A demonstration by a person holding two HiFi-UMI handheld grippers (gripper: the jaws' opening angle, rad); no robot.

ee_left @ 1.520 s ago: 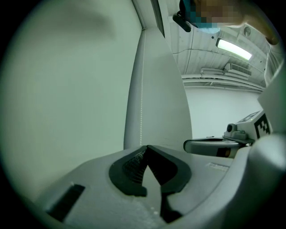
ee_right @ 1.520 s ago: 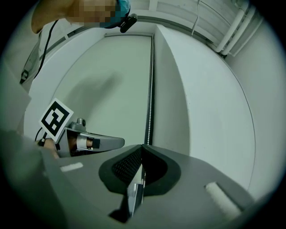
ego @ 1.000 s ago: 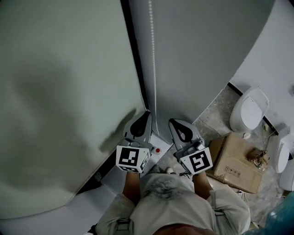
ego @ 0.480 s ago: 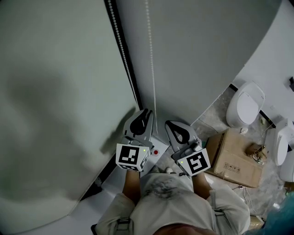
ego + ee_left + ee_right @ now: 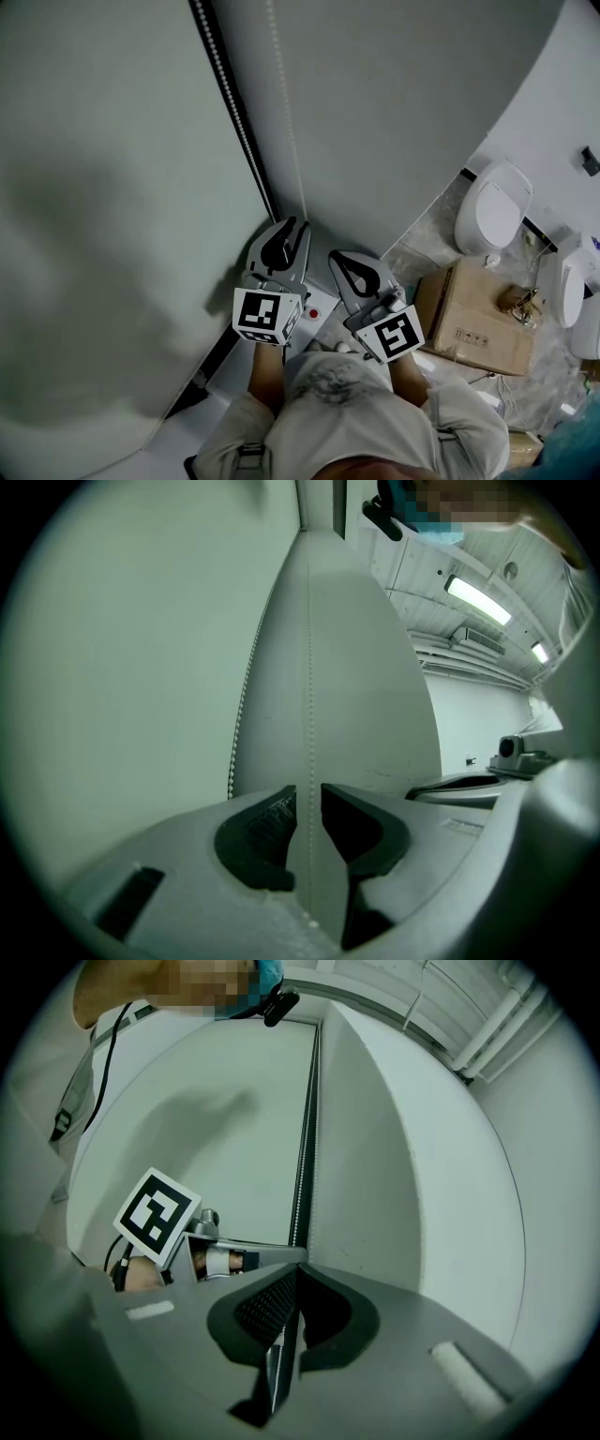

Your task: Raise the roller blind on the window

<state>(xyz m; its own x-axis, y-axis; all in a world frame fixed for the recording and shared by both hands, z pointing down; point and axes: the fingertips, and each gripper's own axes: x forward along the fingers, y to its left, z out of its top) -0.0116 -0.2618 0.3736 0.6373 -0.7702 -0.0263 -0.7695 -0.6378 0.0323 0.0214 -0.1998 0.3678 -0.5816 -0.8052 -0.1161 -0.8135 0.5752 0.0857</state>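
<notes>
Head view, left gripper (image 5: 293,229) shifted leftward, fingers (image 5: 265,825) narrowly apart around bead chain (image 5: 309,667), right gripper (image 5: 335,257) clamping it.

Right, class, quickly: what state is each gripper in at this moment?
Left gripper: open, jaws slightly apart with the bead chain running between them.
Right gripper: shut on the bead chain.

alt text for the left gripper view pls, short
The left gripper has its jaws slightly apart around one strand of the bead chain, which runs straight up a grey wall panel. A second strand hangs to its left, beside the pale roller blind; ceiling strip lights show at upper right.
</notes>
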